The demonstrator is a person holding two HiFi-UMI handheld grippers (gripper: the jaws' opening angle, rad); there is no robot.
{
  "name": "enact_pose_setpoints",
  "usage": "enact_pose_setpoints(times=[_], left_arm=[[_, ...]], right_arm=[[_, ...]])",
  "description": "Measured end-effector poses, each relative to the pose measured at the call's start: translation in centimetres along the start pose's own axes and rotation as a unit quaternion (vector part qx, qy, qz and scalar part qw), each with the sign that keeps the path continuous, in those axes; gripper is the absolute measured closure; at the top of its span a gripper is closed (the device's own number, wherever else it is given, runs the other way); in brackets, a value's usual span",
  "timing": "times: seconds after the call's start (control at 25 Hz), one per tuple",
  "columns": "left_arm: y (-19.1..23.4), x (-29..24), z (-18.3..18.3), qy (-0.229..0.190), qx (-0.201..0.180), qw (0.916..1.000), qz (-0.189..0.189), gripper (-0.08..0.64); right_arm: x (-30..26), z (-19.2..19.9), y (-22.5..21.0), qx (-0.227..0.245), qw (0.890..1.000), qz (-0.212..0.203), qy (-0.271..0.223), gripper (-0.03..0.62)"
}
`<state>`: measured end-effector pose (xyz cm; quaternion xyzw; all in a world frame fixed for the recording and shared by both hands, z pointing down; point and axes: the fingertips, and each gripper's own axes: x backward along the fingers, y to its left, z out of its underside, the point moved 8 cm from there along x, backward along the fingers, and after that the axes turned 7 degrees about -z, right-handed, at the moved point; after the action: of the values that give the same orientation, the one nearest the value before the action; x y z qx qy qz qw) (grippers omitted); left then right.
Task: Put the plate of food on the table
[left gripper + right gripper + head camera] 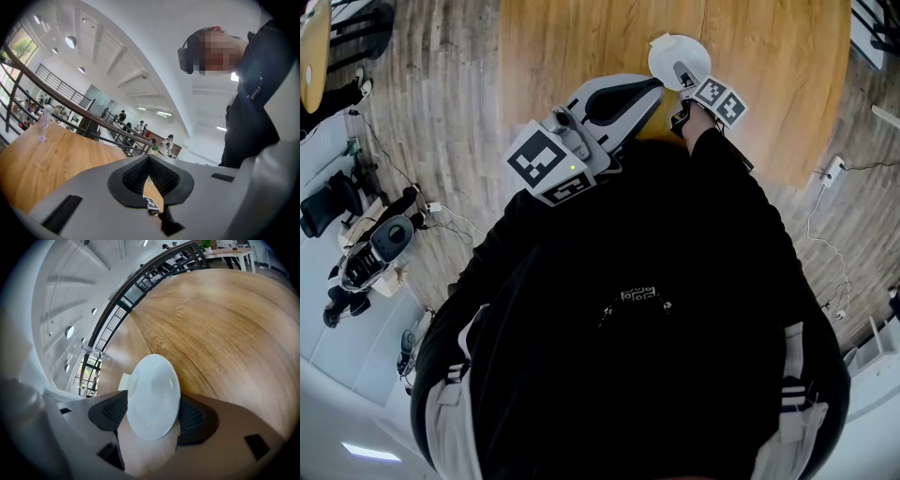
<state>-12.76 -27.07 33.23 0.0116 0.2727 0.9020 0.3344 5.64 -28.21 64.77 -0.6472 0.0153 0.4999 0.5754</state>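
Note:
A white plate point(673, 52) lies on the wooden table point(581, 47) near its front edge; it looks bare, with no food visible on it. My right gripper point(684, 75) reaches over it from the near side. In the right gripper view the plate point(153, 397) fills the gap between the widely parted jaws, whose black pads point(110, 412) stand at its two sides without clearly pressing it. My left gripper point(652, 86) hovers just left of the plate, above the table edge. In the left gripper view its pads point(136, 174) meet at the tip with nothing between them.
A clear bottle point(44, 123) stands at the table's far corner by a dark railing point(70, 105). On the floor are a power strip with cable point(832, 171) at the right and black-and-white equipment point(375, 248) at the left. People stand far off.

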Motion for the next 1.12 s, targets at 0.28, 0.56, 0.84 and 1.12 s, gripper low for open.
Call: enact_pose_setpoints(times=[0.28,0.56,0.84,1.12], left_arm=[[-0.8,0.9,-0.5,0.01,-0.011,0.9999,-0.008,0.554],[-1.8,0.2,-1.2,0.002,-0.029,0.9996,0.0,0.554],[-1.3,-0.2,-2.1,0.006,-0.053,0.9986,0.001,0.554],[-2.3,-1.7,-3.2,0.01,-0.076,0.9969,0.018,0.554]], right_arm=[[2.7,-0.8,-0.7,-0.03,0.999,0.021,-0.019,0.287],[3.9,-3.4,0.4,-0.042,0.998,-0.012,-0.052,0.287],[4.4,-5.6,5.1,-0.069,0.988,-0.122,-0.064,0.293],[11.0,-8.6,13.4,-0.04,0.957,-0.281,-0.062,0.524]])
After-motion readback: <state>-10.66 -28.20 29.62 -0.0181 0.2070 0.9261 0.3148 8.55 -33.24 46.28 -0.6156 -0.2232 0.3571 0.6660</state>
